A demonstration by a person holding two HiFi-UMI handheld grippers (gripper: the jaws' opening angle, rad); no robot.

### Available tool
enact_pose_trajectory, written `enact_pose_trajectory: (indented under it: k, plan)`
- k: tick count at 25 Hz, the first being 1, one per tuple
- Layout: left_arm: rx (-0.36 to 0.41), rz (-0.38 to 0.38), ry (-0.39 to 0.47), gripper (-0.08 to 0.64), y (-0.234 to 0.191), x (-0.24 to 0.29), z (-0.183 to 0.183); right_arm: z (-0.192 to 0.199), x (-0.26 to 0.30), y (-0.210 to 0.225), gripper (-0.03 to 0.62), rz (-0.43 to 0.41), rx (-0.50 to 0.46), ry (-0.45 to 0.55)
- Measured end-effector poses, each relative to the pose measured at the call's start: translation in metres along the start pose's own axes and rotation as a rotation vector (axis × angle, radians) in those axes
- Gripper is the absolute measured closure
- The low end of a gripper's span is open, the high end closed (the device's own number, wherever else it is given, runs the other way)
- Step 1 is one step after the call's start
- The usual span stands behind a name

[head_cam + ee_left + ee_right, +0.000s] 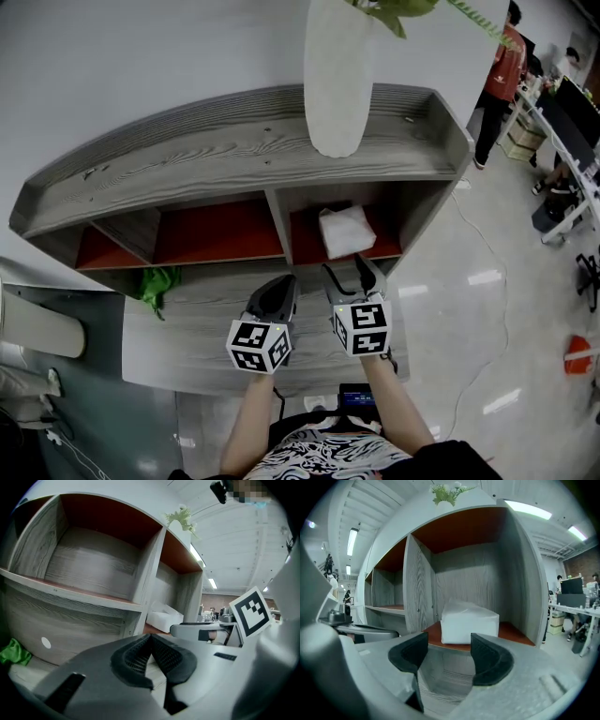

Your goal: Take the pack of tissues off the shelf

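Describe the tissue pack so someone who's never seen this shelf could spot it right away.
Start at the grey wooden shelf unit with red-floored compartments. Look in the rightmost one, below the white vase on top. The white, soft-wrapped tissue pack sits there alone; the other compartments look empty.

The vase (336, 84) and the plant (398, 11) in it are cut off by the head view's top edge, and the vase covers part of the shelf's (448, 131) back rim. The top board (206, 155) hides the depths of the 3 compartments. The person's arms (251, 422) run out at the bottom edge. In the left gripper view the right gripper (176, 629) covers the near end of the pack of tissues (161, 617). A green thing (14, 652), cut by the left edge, is too blurred to identify.
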State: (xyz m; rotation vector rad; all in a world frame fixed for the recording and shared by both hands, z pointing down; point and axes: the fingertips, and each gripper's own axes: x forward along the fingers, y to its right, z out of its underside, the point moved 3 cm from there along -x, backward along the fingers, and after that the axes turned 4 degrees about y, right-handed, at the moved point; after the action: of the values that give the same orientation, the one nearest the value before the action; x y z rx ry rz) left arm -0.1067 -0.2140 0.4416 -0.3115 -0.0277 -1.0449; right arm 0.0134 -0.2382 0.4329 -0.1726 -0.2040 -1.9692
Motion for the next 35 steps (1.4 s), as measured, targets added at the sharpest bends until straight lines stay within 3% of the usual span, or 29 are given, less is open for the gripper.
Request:
enact_pose_trajectory:
  k: [15,29,35]
  plan:
    - [-0.011,-0.027,-0.009,0.554,-0.018,0.001,0.0,-0.002,0.023,0.018,0.344,0.13,-0.012,-0.029]
    - [-0.005,-0.025,-0.02,0.554,-0.016,0.003,0.003,-0.003,0.029,0.029,0.35,0.167,-0.027,-0.027]
    - [-0.004,-0.025,-0.021,0.554,-0.015,0.002,0.004,-0.002,0.027,0.033,0.399,0.165,-0.017,-0.021]
